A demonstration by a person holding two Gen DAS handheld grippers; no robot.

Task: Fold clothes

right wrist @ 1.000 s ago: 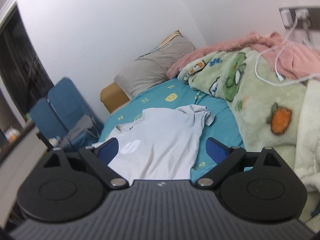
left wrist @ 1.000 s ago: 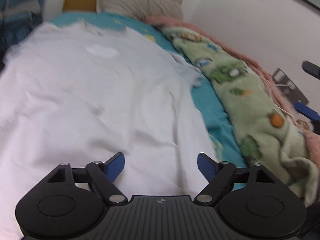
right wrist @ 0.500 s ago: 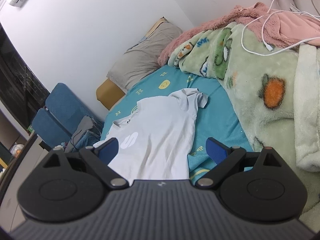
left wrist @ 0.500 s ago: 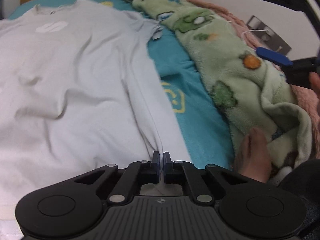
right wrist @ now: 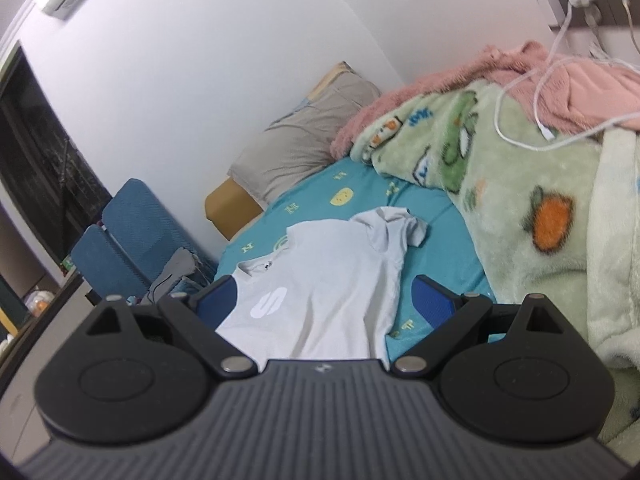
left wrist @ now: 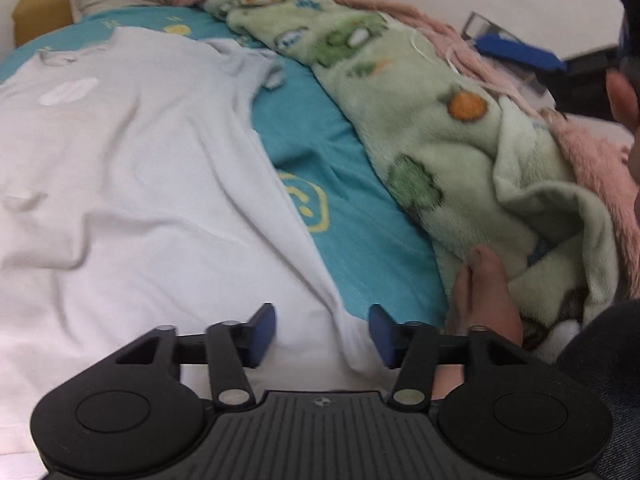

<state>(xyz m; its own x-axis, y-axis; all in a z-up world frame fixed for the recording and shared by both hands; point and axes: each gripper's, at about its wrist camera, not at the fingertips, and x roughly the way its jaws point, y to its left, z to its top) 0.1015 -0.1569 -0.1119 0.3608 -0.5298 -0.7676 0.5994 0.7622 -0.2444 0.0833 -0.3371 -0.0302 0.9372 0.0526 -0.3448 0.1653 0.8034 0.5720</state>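
A: Where's the T-shirt?

B: Spread flat, front up, on the teal bed sheet, beside the green blanket.

A: And the claws?

B: Left claw has its jaws apart, low over the hem corner. Right claw is also apart, held high, holding nothing.

A: How will it handle?

B: Light, limp, probably wrinkle-prone. I'd pinch the hem corner or side seam, not mid-cloth
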